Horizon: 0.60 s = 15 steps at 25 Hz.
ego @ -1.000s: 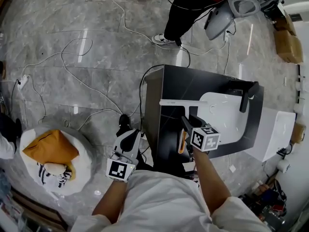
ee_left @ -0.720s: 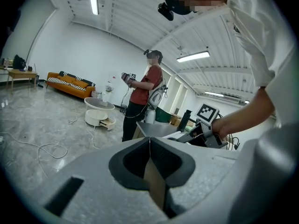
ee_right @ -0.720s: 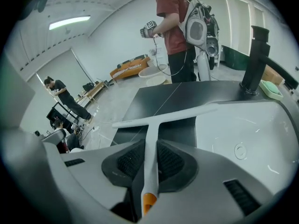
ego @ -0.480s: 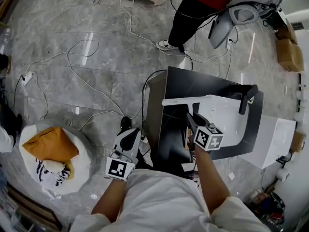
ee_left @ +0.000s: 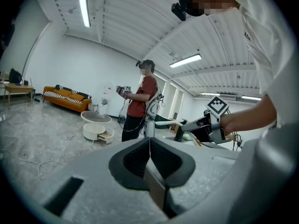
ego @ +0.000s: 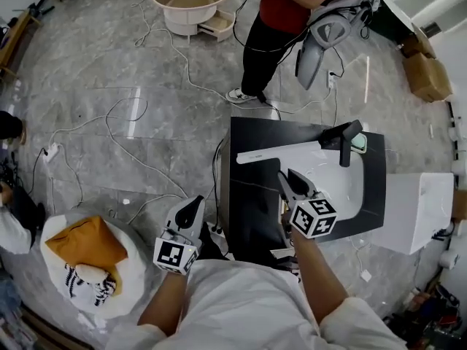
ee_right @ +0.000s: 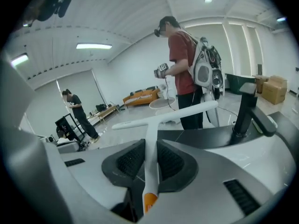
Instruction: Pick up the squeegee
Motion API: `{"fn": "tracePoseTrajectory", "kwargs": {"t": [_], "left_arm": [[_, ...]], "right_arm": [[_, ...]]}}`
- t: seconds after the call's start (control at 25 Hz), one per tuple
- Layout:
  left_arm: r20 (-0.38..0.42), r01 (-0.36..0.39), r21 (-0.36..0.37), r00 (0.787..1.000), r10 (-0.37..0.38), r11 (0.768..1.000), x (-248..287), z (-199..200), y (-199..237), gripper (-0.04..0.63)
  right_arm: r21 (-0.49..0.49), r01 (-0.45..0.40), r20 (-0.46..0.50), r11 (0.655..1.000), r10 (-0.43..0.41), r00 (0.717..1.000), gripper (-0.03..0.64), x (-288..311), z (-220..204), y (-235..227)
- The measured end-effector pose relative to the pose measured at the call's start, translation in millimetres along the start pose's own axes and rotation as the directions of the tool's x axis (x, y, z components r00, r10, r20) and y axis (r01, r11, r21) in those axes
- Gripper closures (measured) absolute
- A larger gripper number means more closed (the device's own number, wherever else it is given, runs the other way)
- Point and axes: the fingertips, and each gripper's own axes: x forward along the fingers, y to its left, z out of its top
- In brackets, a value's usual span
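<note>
**Squeegee caught in my right fingers**

My right gripper (ego: pixel 289 182) has the white plastic squeegee with the T-shaped head and orange-tipped handle (ee_right: pixel 150 143). Its fingers (ee_right: pixel 128 162) have just been closing and now press on the thin handle from both sides, with the orange end poking out behind the pads toward the camera. The long blade bar runs crosswise ahead of my fingertips, tilted, and looks clear of the glossy black counter (ego: pixel 252 195) beneath it. In the head view the bar hangs over the counter's far left part. Its right end is near the black tap (ego: pixel 344 143), which stands at the far edge of the white inset basin (ego: pixel 346 184). My left gripper (ego: pixel 193 211) is off the counter's left side, over the grey marble floor (ego: pixel 109 71). Its fingers (ee_left: pixel 133 160) are shut pad to pad with nothing between them. A person in a red shirt (ego: pixel 292 6) stands beyond the counter
</note>
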Motion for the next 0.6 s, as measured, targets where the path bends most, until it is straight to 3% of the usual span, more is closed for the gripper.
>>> {"fn": "tracePoseTrajectory", "kwargs": {"t": [0.2, 0.4, 0.6], "left_arm": [[0.054, -0.002, 0.098, 0.999, -0.004, 0.995, 4.5, 54.5, -9.8, 0.578], [0.087, 0.04, 0.165, 0.995, -0.055, 0.985, 6.5, 101.8, -37.2, 0.578], [0.097, 0.063, 0.198, 0.992, -0.083, 0.978, -4.7, 130.6, -65.4, 0.578]], "right_arm": [[-0.051, -0.039, 0.179, 0.998, 0.048, 0.983, 0.535, -49.3, 54.4, 14.7], [-0.106, -0.048, 0.34, 0.993, 0.082, 0.937, 0.535, -112.0, 104.1, 19.4], [-0.191, -0.09, 0.436, 0.977, 0.167, 0.884, 0.535, -168.9, 128.1, 29.7]]}}
